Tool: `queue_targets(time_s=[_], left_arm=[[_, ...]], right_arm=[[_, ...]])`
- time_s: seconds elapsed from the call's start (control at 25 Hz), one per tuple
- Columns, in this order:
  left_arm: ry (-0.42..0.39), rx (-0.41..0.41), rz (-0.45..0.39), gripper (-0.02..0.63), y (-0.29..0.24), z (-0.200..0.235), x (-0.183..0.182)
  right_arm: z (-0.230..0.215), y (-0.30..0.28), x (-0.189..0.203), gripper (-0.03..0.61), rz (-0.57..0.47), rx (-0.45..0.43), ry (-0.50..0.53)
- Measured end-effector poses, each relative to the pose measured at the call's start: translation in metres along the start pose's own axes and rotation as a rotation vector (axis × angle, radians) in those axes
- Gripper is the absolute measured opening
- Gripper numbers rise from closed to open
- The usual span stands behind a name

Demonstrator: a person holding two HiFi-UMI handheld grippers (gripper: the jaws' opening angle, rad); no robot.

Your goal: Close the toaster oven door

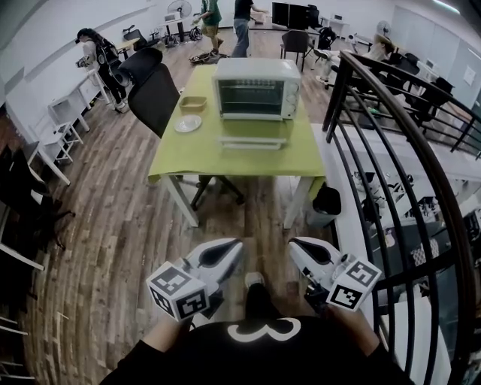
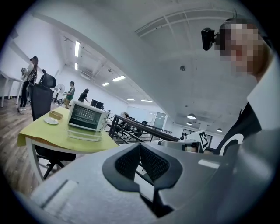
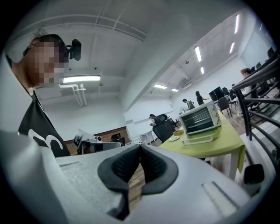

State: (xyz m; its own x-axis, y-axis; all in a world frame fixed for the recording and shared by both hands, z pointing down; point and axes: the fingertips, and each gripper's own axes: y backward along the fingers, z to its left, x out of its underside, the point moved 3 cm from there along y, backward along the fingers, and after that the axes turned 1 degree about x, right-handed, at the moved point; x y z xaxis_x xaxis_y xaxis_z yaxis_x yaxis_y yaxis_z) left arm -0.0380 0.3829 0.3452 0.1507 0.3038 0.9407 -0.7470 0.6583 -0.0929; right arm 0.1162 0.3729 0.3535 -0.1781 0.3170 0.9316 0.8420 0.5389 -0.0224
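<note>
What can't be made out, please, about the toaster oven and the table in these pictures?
- toaster oven interior: too small and dim in every view to tell if anything is inside.
- brown tray contents: too small, head view.
- table far legs: hidden by its own top, head view.

Wood plank floor [image 1: 113,248]; green table [image 1: 180,154]; black railing [image 1: 406,116] right; white walls [image 1: 60,19]

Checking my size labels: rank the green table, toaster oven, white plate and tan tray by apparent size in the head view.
1. green table
2. toaster oven
3. white plate and tan tray: these look about alike, so I leave them unranked.
</note>
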Motion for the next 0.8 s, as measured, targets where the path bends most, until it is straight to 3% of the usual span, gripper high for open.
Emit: queue_targets(time_s=[0.36,0.56,0.8], left_arm=[[-0.003,-0.057,0.039,0.015,-0.095,0.113,-0.037],[-0.004,-0.097,0.056,0.020,-0.156,0.183,-0.065],[-0.021,-0.101,0.058,0.120,-0.199,0.228,-0.085]], right_arm=[[-0.131,-0.085,-0.038,0.003,0.012,0.010,-0.019],[-0.210,-0.132,-0.065,0.091,0.023,0.018,-0.024],[-0.271,-0.165,-0.088,0.135,0.034,0.048,-0.007]])
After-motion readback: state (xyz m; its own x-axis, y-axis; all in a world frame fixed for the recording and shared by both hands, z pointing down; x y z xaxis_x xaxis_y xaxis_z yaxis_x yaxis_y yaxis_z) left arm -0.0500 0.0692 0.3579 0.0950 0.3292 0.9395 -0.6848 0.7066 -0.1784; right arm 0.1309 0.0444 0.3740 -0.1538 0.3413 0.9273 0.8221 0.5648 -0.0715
